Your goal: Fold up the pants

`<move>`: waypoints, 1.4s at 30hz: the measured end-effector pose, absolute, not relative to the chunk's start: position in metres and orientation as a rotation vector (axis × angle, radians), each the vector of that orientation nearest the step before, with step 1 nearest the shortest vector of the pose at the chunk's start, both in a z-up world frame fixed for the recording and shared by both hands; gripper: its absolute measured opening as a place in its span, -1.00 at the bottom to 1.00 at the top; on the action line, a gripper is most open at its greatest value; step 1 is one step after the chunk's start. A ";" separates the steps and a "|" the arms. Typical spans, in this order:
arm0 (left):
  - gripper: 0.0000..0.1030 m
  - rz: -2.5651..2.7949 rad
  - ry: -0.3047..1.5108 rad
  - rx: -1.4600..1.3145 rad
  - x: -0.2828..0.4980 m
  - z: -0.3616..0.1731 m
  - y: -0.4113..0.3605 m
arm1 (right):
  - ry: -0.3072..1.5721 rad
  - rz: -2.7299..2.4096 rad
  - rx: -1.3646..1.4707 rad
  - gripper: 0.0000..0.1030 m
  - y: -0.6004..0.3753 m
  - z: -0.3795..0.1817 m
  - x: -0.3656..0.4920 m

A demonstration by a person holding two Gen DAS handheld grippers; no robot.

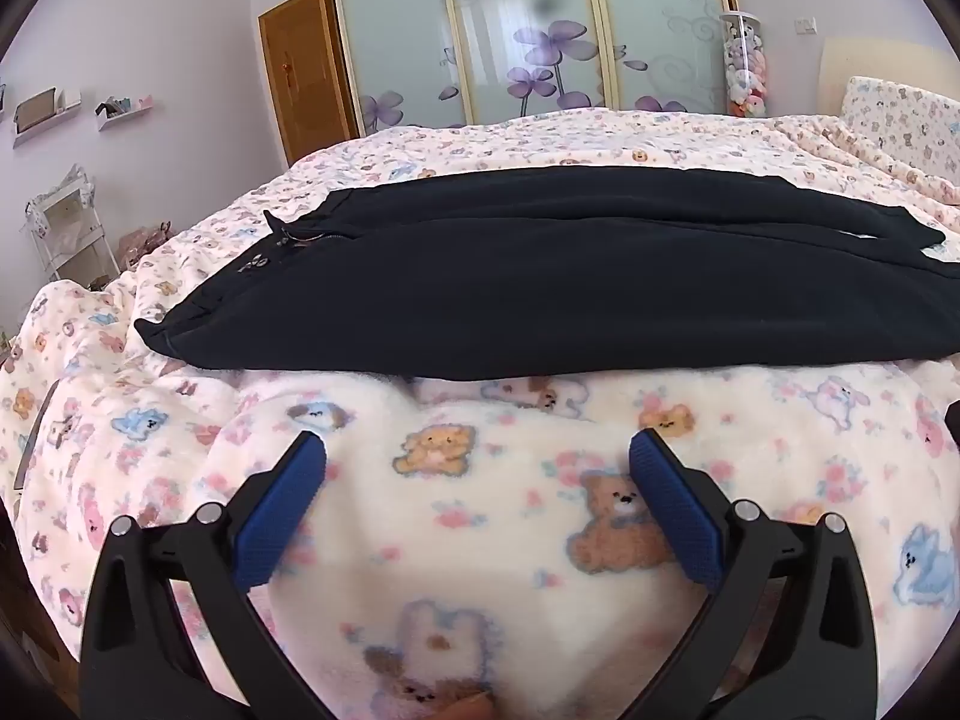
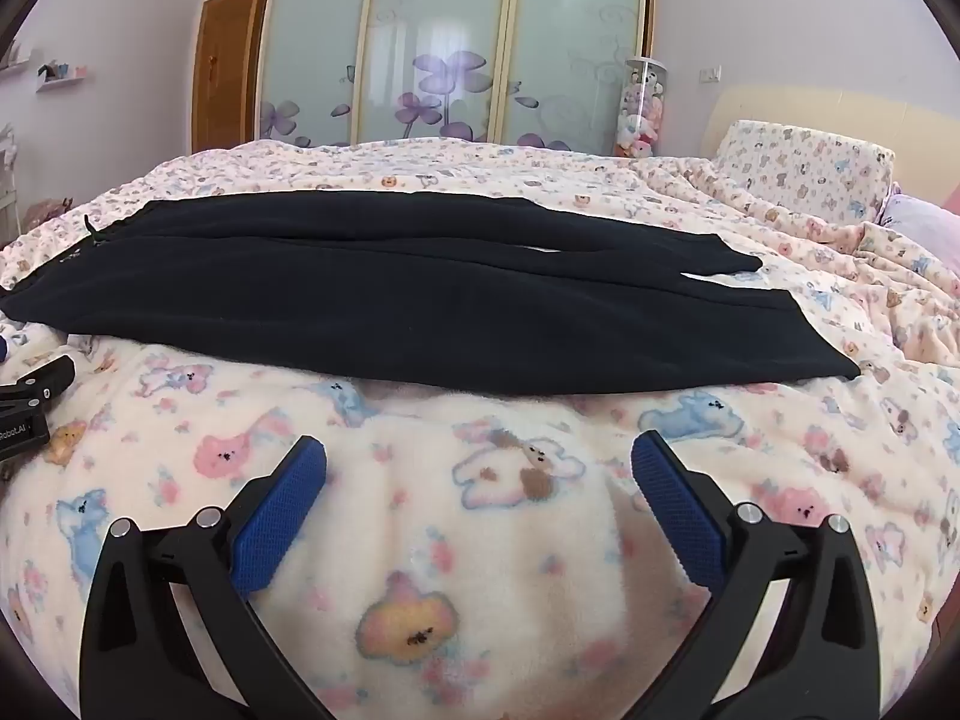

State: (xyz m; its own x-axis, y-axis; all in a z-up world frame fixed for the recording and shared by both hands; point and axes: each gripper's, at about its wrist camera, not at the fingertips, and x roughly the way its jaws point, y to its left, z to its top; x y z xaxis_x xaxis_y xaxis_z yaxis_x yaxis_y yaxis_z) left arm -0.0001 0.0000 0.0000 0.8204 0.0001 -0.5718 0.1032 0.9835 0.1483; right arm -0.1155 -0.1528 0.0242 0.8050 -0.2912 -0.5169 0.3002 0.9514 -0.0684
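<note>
Across the bed [image 1: 600, 138], on its fleece blanket [image 2: 528, 540], one pair of black pants [image 1: 540, 294] is laid out flat and lengthwise, apparently so that both ends can be reached at once. The waist, with its zip and metal fastenings, is set toward the left end; the two leg hems are seen at the right end, the farther leg lying partly over the nearer one and its hem offset behind. The pants thus appear to be folded once already, leg upon leg, though this is judged from the lie of the cloth only.

Just short of the pants' near edge, over bare blanket, two tongs are held apart from the cloth. The left tongs [image 1: 477, 450] are spread wide, nothing between the blue pads, and are aimed at the waist half. The right tongs [image 2: 478, 450] are likewise spread wide and empty, and are aimed at the hem half. Neither is touching the pants.

Beyond the pants, three frosted wardrobe doors [image 2: 444, 42] are counted, with one clear tube of soft toys [image 2: 642, 108] beside them and one printed pillow [image 2: 804, 168] at the hem end.
</note>
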 end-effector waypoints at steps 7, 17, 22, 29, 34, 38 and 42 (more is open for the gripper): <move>0.97 -0.056 0.612 0.173 0.000 0.000 0.000 | 0.555 -0.316 0.018 0.97 -0.153 0.023 -0.115; 0.97 -0.056 0.613 0.175 0.000 0.000 0.000 | 0.557 -0.315 0.018 0.97 -0.154 0.022 -0.114; 0.97 -0.056 0.613 0.175 0.000 0.000 0.000 | 0.559 -0.316 0.019 0.97 -0.154 0.022 -0.112; 0.97 -0.056 0.614 0.175 0.000 0.000 0.000 | 0.556 -0.315 0.018 0.97 -0.154 0.022 -0.113; 0.97 -0.056 0.615 0.176 0.000 0.000 0.000 | 0.560 -0.316 0.019 0.97 -0.155 0.021 -0.111; 0.97 -0.056 0.615 0.176 0.000 0.000 0.000 | 0.559 -0.316 0.019 0.97 -0.154 0.021 -0.112; 0.97 -0.056 0.615 0.176 0.000 0.000 0.000 | 0.558 -0.316 0.018 0.97 -0.154 0.022 -0.114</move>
State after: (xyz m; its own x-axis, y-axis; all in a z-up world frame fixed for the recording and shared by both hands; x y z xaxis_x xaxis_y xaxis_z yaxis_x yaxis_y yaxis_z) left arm 0.0003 0.0000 -0.0002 0.8157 0.0002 -0.5784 0.1043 0.9836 0.1474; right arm -0.1140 -0.1535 0.0217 0.8016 -0.2898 -0.5230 0.2998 0.9516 -0.0679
